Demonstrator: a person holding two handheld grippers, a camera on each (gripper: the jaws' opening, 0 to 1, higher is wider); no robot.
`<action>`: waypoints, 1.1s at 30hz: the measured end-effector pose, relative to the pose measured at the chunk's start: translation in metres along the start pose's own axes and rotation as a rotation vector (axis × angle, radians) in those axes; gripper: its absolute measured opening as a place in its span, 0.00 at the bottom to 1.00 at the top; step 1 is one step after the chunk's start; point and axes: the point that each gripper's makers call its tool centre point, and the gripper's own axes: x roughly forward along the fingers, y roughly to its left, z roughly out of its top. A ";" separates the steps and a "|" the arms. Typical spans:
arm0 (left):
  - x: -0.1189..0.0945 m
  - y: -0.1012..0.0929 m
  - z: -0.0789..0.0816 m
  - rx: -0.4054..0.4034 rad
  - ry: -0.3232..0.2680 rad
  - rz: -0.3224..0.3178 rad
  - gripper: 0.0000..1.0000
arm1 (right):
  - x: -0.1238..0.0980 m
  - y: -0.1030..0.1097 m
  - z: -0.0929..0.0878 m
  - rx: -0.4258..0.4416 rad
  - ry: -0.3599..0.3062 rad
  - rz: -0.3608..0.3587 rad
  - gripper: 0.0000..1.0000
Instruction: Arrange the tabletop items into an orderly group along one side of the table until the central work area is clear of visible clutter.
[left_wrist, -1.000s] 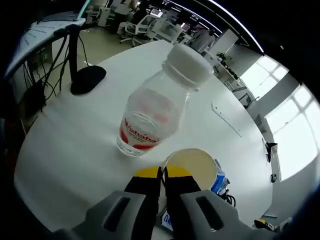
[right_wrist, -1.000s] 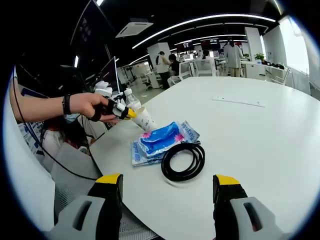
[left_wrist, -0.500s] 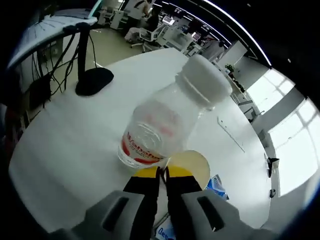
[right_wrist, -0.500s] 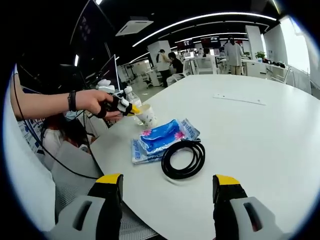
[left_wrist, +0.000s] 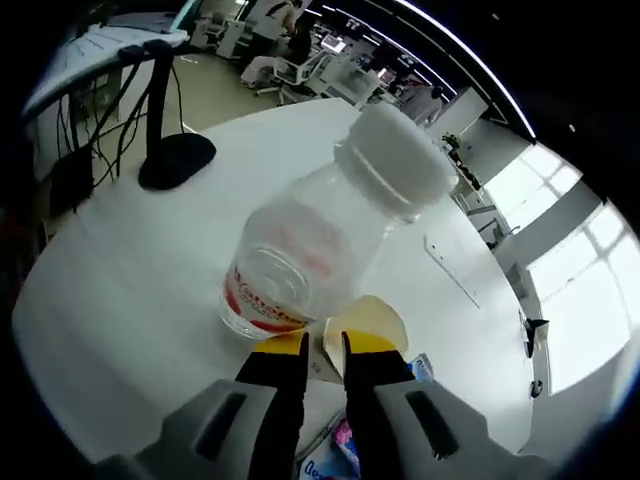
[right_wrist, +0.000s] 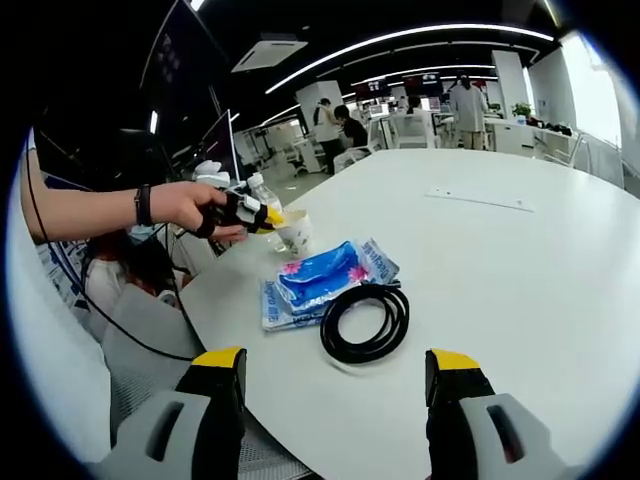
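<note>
My left gripper (left_wrist: 323, 348) pinches the cup (left_wrist: 365, 325) rim, just beside the bottle (left_wrist: 320, 245) near the table (right_wrist: 520, 270) edge. My right gripper (right_wrist: 335, 372) hangs wide apart before the cable (right_wrist: 365, 322) and blue packet (right_wrist: 322, 275).

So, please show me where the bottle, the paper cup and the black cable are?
bottle (left_wrist: 300, 250), left gripper view, clear body.
cup (left_wrist: 372, 318), left gripper view, inner wall.
cable (right_wrist: 342, 345), right gripper view, lower left of coil.
</note>
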 end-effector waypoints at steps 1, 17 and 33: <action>-0.001 -0.001 0.001 0.002 -0.002 -0.002 0.12 | 0.000 0.000 0.000 0.000 0.000 0.001 0.75; -0.025 0.004 0.002 0.051 -0.008 -0.031 0.18 | 0.006 0.008 0.002 -0.003 -0.017 0.024 0.75; -0.060 0.031 -0.020 0.110 0.014 -0.023 0.19 | 0.004 0.015 0.001 -0.024 -0.012 0.039 0.75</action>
